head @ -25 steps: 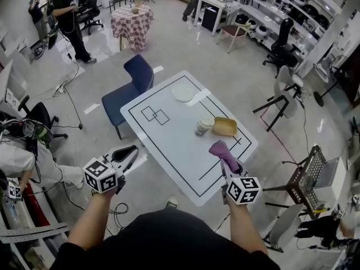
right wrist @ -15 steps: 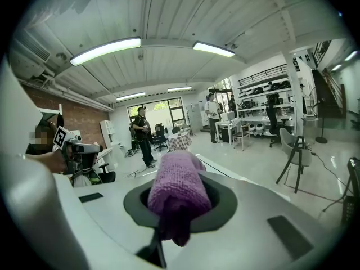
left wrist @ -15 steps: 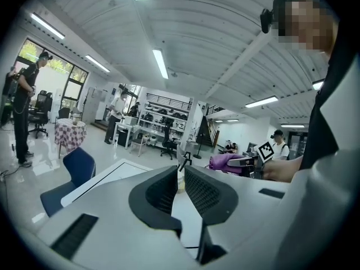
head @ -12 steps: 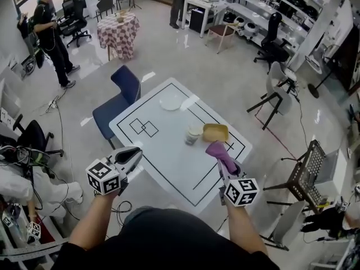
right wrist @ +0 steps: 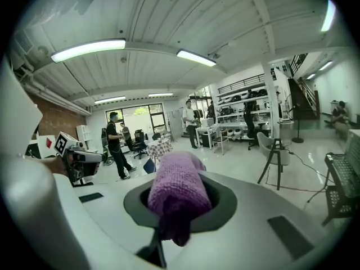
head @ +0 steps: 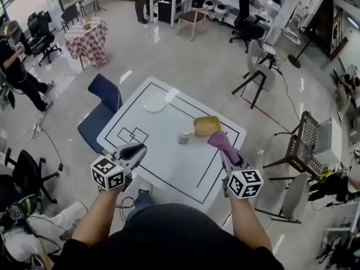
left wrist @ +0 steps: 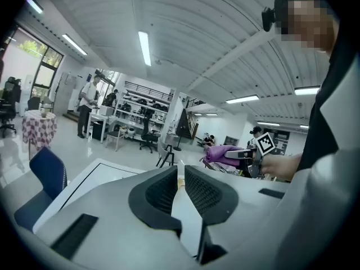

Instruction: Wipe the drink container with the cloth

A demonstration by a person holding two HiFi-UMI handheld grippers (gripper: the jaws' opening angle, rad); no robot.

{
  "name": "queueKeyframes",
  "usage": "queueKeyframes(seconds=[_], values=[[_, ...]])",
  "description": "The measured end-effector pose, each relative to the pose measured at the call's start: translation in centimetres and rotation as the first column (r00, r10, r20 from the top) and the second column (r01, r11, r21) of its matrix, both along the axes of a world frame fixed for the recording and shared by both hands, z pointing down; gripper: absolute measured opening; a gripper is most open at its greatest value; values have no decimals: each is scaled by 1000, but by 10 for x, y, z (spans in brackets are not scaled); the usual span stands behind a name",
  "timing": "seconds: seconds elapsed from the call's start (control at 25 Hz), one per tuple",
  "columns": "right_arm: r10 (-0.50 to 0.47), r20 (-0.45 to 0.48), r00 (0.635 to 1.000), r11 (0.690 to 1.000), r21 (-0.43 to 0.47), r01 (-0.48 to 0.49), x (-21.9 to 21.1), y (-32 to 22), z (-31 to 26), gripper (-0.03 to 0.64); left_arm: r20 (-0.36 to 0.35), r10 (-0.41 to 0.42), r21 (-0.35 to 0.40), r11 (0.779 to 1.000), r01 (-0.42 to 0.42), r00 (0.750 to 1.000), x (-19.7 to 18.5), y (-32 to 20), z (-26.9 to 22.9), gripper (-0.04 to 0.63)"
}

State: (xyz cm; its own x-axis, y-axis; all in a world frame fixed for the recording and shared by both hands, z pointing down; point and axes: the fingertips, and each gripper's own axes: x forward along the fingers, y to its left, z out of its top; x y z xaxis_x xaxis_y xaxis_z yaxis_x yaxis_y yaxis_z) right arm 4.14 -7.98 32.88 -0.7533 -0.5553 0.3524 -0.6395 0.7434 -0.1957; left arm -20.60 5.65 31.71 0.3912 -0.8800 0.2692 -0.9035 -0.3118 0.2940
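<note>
One purple knitted cloth (right wrist: 179, 190), pale drink container (head: 185, 133)

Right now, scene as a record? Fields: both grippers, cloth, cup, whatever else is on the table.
left gripper: fingers shut, empty, at the table's near left edge
right gripper: fingers shut on the cloth, over the table's near right side
cloth: purple, bunched, held off the table, apart from the cup
cup: upright on the table, untouched, beside the tray
tray: yellow, right of the cup
plate: white, far side of the table
table: white, black line markings
chair: blue, at the table's far left side
</note>
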Motion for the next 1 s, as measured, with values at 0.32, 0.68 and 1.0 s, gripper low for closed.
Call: queueKeyframes(seconds=[0.32, 0.68, 1.0], values=[[131, -10, 991, 991, -3, -131, -42, -5, -2, 82, -16, 159, 1, 987, -159, 987, -49, -52, 3, 55], [259, -20, 966, 966, -8, -259, -70, 1, -2, 81, -18, 292, 0, 957, -292, 956, -88, -79, 3, 57], [349, -32, 936, 937, -5, -350, -97, 19, -3, 81, -31, 393, 8, 920, -393, 919, -115, -87, 4, 56]])
